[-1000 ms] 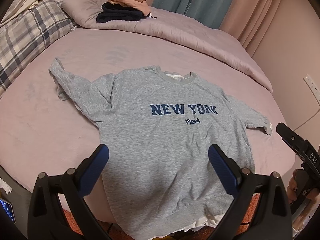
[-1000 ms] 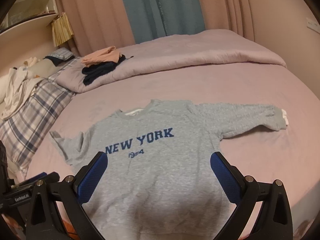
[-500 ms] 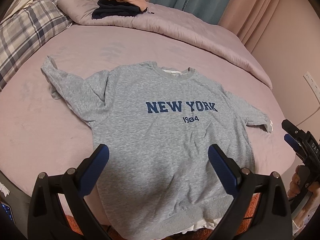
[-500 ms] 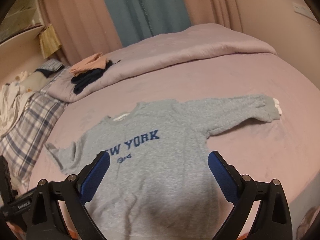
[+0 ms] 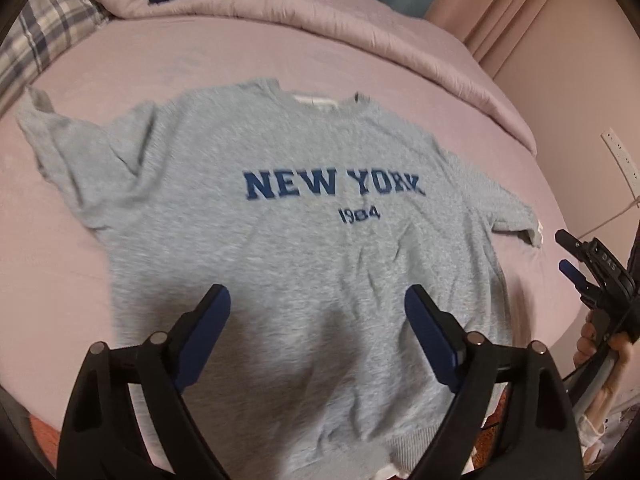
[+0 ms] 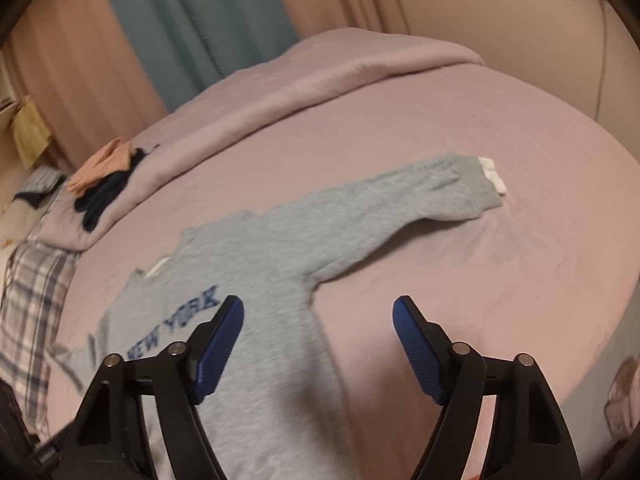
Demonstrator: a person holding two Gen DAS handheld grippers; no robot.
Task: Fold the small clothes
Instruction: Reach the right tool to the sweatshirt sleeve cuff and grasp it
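Both grippers have moved in closer over the gray sweatshirt (image 5: 288,216) since a second ago, and the right one has swung toward the long sleeve.

The sweatshirt lies flat, front up, on the pink bed (image 5: 132,60), with blue words "NEW YORK 1984" on its chest. The left gripper (image 5: 318,312) hangs above the bottom half of the shirt, its blue fingers (image 5: 208,328) spread wide with nothing between them. The right gripper (image 6: 318,320) also has its fingers (image 6: 416,344) wide apart and empty; the shirt's side edge runs between them. One sleeve (image 6: 400,204) stretches out toward 2 o'clock in the right view. A small pile of folded clothes (image 6: 104,176) sits on the rolled blanket (image 6: 320,80) at 10 o'clock, well apart from the shirt.
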